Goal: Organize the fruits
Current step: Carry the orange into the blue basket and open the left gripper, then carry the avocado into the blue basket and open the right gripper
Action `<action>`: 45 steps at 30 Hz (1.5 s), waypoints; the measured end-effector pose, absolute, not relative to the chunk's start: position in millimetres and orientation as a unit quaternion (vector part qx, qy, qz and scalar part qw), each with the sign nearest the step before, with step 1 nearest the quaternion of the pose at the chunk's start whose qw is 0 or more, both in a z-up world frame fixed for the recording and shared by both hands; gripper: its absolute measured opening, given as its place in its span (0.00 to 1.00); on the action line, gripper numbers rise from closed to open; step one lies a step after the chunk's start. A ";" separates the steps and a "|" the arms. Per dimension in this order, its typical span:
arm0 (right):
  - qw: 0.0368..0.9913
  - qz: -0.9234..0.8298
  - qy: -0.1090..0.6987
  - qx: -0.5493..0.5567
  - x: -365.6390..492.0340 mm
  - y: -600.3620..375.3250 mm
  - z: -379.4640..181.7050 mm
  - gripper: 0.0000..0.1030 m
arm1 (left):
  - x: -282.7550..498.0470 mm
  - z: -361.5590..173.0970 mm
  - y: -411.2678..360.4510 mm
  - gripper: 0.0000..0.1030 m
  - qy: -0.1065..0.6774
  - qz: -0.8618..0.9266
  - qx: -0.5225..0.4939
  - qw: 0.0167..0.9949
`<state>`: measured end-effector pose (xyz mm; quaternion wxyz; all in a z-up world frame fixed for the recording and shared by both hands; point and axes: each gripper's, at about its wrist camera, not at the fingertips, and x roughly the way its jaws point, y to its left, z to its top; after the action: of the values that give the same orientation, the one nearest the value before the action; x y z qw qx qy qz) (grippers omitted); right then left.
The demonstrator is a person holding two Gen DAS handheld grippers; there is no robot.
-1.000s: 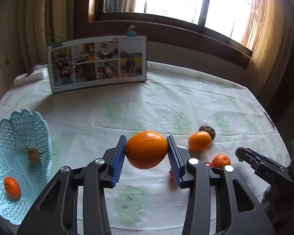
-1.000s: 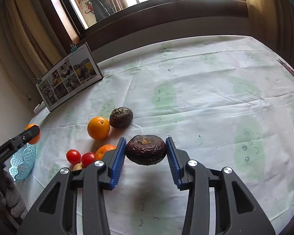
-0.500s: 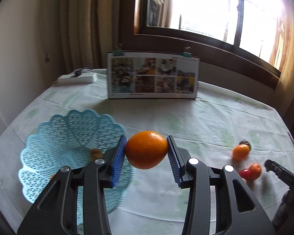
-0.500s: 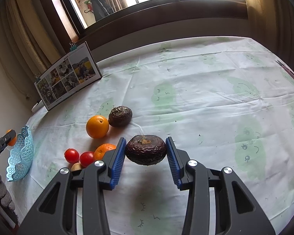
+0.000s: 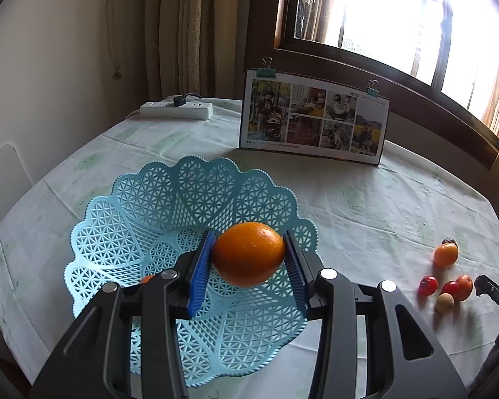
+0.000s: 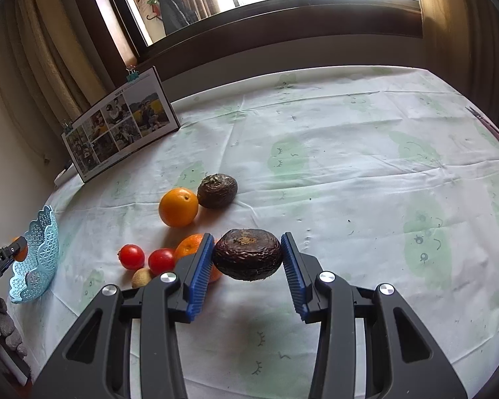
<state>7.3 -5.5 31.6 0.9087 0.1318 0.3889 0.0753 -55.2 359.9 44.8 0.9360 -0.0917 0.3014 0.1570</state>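
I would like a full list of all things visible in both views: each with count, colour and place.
Basket: 1, light blue, table's left.
Held orange: 1, orange, over the basket.
Loose orange: 1, orange, on the cloth.
Dark fruit: 2, brown; one beside the loose orange, one held.
Tomatoes: 2, red, on the cloth.
Photo board: 1, clipped, near the window.
Power strip: 1, white, far left.
Tablecloth: 1, white and green.
Left tongs: shut on the orange.
Right tongs: shut on dark fruit.
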 end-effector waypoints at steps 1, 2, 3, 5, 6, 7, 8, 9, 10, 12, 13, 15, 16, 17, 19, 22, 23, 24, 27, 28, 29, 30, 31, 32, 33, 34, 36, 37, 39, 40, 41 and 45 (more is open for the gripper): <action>0.909 0.076 0.388 0.131 6.7 -3.7 32.6 0.41 | -55.9 43.9 361.6 0.44 0.302 0.157 -0.094 0.936; 0.909 0.078 0.388 0.130 6.0 -1.1 33.8 0.41 | -57.2 43.5 364.6 0.48 0.301 0.159 -0.097 0.935; 0.910 0.079 0.387 0.128 5.3 1.6 35.1 0.41 | -58.2 43.5 366.6 0.65 0.299 0.161 -0.099 0.935; 0.910 0.084 0.385 0.125 3.6 8.5 38.4 0.41 | -63.7 46.1 371.8 0.83 0.282 0.173 -0.103 0.938; 0.911 0.087 0.384 0.123 3.0 12.4 40.5 0.41 | -66.9 47.9 374.1 0.86 0.272 0.179 -0.103 0.940; 0.911 0.090 0.383 0.121 2.6 15.7 42.1 0.41 | -70.2 49.7 376.4 0.91 0.264 0.185 -0.103 0.941; 0.912 0.093 0.382 0.119 2.1 19.6 44.2 0.41 | -73.2 51.2 379.5 0.94 0.259 0.189 -0.103 0.942; 0.912 0.097 0.381 0.117 1.7 23.9 46.3 0.41 | -75.5 52.4 381.9 0.95 0.254 0.191 -0.104 0.942; 0.913 0.103 0.379 0.114 1.1 30.2 49.1 0.41 | -78.5 53.3 384.7 0.96 0.249 0.195 -0.103 0.943; 0.913 0.114 0.376 0.108 0.5 41.6 53.9 0.41 | -83.6 54.9 391.6 0.97 0.242 0.206 -0.102 0.943; 0.913 0.123 0.375 0.103 0.3 49.8 57.3 0.41 | -86.6 55.0 395.9 0.97 0.240 0.210 -0.104 0.942; 0.913 0.138 0.371 0.096 -0.3 64.0 63.0 0.41 | -90.5 55.1 402.9 0.97 0.238 0.217 -0.108 0.940; 0.913 0.148 0.369 0.091 -0.5 73.2 66.8 0.41 | -92.5 55.1 406.2 0.97 0.238 0.221 -0.111 0.939; 0.913 0.158 0.367 0.086 -0.7 82.1 70.3 0.41 | -95.1 54.7 409.9 0.97 0.237 0.224 -0.114 0.938; 0.911 0.180 0.363 0.076 -2.0 102.6 76.9 0.41 | -99.9 53.9 415.9 0.97 0.237 0.227 -0.120 0.937; 0.905 0.217 0.360 0.065 -2.8 133.9 84.7 0.41 | -106.8 52.4 423.0 0.97 0.235 0.233 -0.124 0.935; 0.902 0.229 0.360 0.062 -3.9 144.7 86.8 0.41 | -109.3 52.0 425.3 0.97 0.234 0.235 -0.125 0.935; 0.900 0.239 0.360 0.059 -4.9 153.5 88.5 0.41 | -111.6 51.7 427.2 0.97 0.234 0.237 -0.126 0.935; 0.891 0.276 0.357 0.047 -10.6 186.7 93.2 0.41 | -116.8 51.2 432.3 0.97 0.231 0.244 -0.124 0.934; 0.887 0.289 0.357 0.044 -12.8 198.8 94.1 0.41 | -119.0 51.3 433.8 0.97 0.229 0.247 -0.123 0.933; 0.883 0.300 0.358 0.042 -14.4 209.0 94.5 0.41 | -121.3 51.2 436.0 0.97 0.228 0.250 -0.124 0.933; 0.880 0.308 0.359 0.040 -16.7 217.1 94.8 0.41 | -123.2 51.0 437.9 0.97 0.227 0.252 -0.124 0.933; 0.876 0.318 0.360 0.035 -18.4 227.9 94.6 0.41 | -125.1 50.7 439.6 0.97 0.226 0.254 -0.125 0.932; 0.873 0.326 0.361 0.030 -19.9 235.8 93.8 0.41 | -127.5 50.3 442.0 0.97 0.225 0.257 -0.125 0.931; 0.871 0.332 0.362 0.026 -22.0 243.5 93.1 0.41 | -129.5 49.9 443.7 0.97 0.225 0.260 -0.126 0.931; 0.866 0.341 0.364 0.021 -23.9 254.1 92.0 0.41 | -131.4 49.3 445.7 0.97 0.224 0.262 -0.128 0.930; 0.861 0.351 0.366 0.016 -26.6 266.1 90.4 0.41 | -135.4 47.7 449.9 0.97 0.224 0.267 -0.132 0.928; 0.859 0.357 0.368 0.014 -27.9 273.8 89.1 0.41 | -136.2 47.0 452.0 0.97 0.224 0.269 -0.132 0.927; 0.854 0.366 0.370 0.009 -30.2 285.5 87.6 0.41 | -139.3 45.9 456.2 0.97 0.225 0.275 -0.132 0.925; 0.851 0.371 0.372 0.007 -30.9 292.0 86.3 0.41 | -140.9 45.5 458.7 0.97 0.225 0.278 -0.133 0.924; 0.849 0.374 0.373 0.005 -30.8 298.1 84.9 0.41 | -141.8 45.5 460.4 0.97 0.224 0.280 -0.135 0.924; 0.840 0.389 0.378 -0.003 -33.0 314.3 79.7 0.41 | -145.6 45.5 466.1 0.97 0.222 0.286 -0.140 0.922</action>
<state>-33.0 314.3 79.7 0.8400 -0.0030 0.3782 0.3890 -145.6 466.1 45.5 0.9216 -0.1397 0.2223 0.2858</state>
